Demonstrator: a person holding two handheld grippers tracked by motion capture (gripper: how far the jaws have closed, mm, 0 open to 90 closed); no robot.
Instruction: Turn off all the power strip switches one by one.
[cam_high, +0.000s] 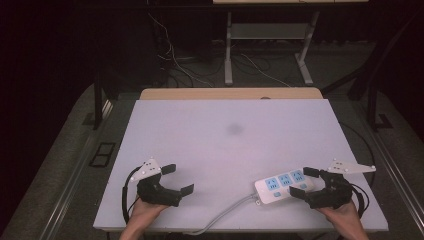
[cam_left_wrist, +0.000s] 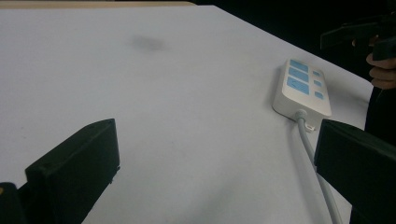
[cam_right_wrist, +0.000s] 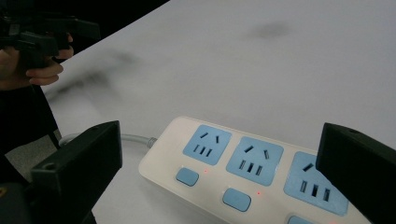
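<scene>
The right gripper (cam_high: 306, 181) stood with jaws wide apart around the near-right end of the power strip (cam_high: 281, 184), pads not visibly pressing it; the right gripper view cut off the strip's far end. The left gripper (cam_high: 178, 179), also wide and empty, rested low on the white table (cam_high: 225, 125), well apart. A grey cable (cam_high: 225, 212) trailed from the strip toward the table's near edge.

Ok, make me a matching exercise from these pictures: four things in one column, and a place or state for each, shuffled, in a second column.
Things:
1. power strip
2. left gripper
3. right gripper
4. dark smudge

Places or states:
A. open over bare table near the front left
B. on the table's middle, towards the far edge
C. lies flat at front right, grey cable trailing off the near edge
D. open, jaws on either side of the strip's end

Pairs: 1-C, 2-A, 3-D, 4-B
</scene>
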